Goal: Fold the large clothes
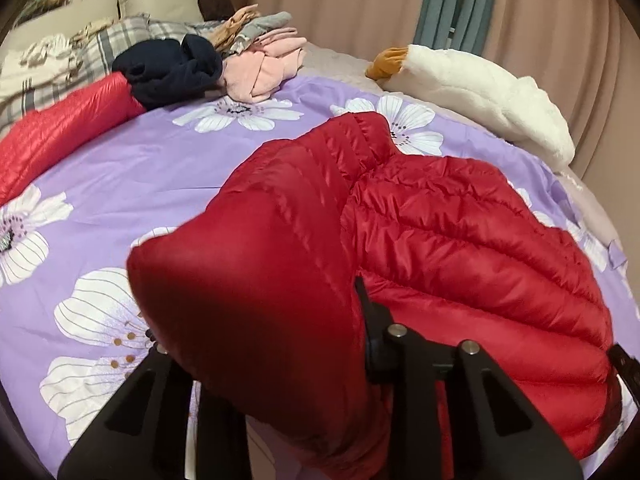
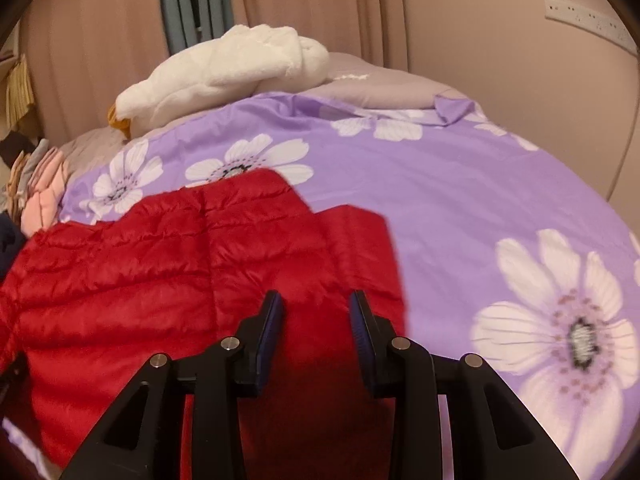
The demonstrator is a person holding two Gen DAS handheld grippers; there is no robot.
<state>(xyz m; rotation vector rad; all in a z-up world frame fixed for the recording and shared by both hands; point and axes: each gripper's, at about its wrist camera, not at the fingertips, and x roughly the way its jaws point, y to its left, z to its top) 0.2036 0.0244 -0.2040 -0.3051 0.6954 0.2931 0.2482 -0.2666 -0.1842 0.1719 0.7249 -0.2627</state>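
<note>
A red quilted down jacket [image 1: 460, 232] lies on the purple flowered bedspread [image 1: 120, 168]. In the left wrist view a puffy fold of it bulges up between the fingers of my left gripper [image 1: 256, 320], which is shut on it; the left finger is hidden by the fabric. In the right wrist view the jacket [image 2: 140, 264] spreads to the left, and a flap of it lies between the parted fingers of my right gripper [image 2: 316, 308], which stands open around it.
A white plush goose [image 1: 480, 84] lies at the bed's far edge, also in the right wrist view [image 2: 224, 68]. A pile of dark blue and pink clothes [image 1: 208, 68] sits at the back. Another red garment [image 1: 60, 128] lies far left. Curtains [image 2: 320, 8] hang behind.
</note>
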